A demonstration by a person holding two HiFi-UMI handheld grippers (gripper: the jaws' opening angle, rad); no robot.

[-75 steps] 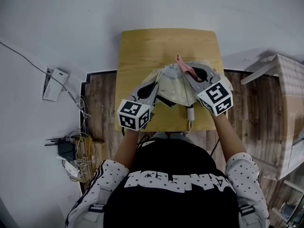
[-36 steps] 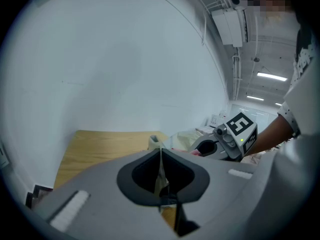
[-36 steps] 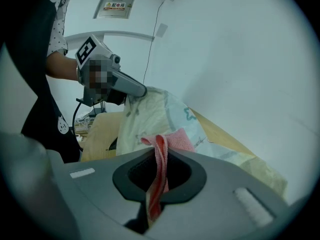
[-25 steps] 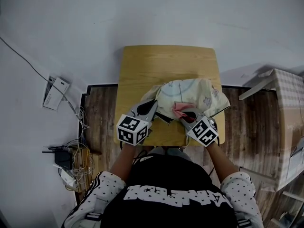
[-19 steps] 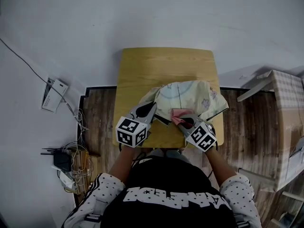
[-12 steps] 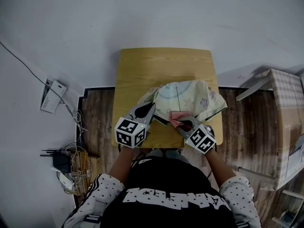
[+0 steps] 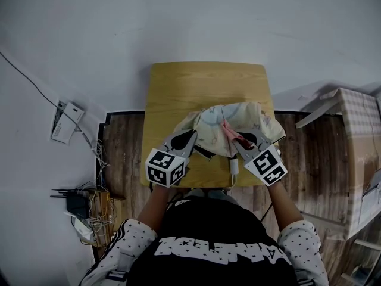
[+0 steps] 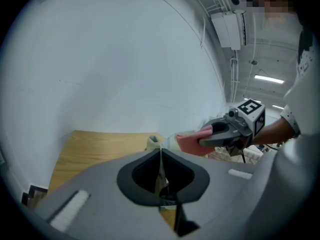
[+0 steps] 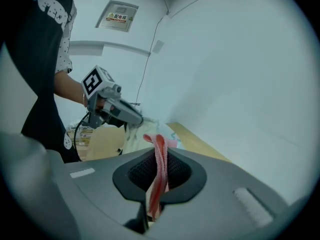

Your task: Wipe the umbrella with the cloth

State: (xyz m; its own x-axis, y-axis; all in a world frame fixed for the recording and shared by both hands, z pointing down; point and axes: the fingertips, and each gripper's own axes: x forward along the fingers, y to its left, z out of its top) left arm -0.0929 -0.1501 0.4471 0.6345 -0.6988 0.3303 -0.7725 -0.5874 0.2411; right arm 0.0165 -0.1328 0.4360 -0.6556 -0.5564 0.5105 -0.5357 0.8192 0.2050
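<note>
1. Bench [image 7: 205,82]: wooden top. The far half is bare, giving open room; the near half is occupied.
2. Umbrella [image 7: 253,115]: pale patterned canopy, collapsed on the near right part, its fabric reaching the bench's right edge. White handle [image 7: 234,167] by the front edge.
3. Left hand-held gripper [image 7: 190,136]: jaws pinched on the canopy's left edge.
4. Right hand-held gripper [image 7: 241,140]: jaws clamped on the pink cloth [image 7: 229,130], over the canopy's near side.

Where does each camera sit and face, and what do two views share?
Head view: on the head, down at the table; torso, forearms show.
Left gripper view: on the left gripper, along jaws shut on the umbrella; right forearm shows.
Right gripper view: on the right gripper, along jaws shut on the cloth; left forearm shows.
Shared: each shows the other gripper.
</note>
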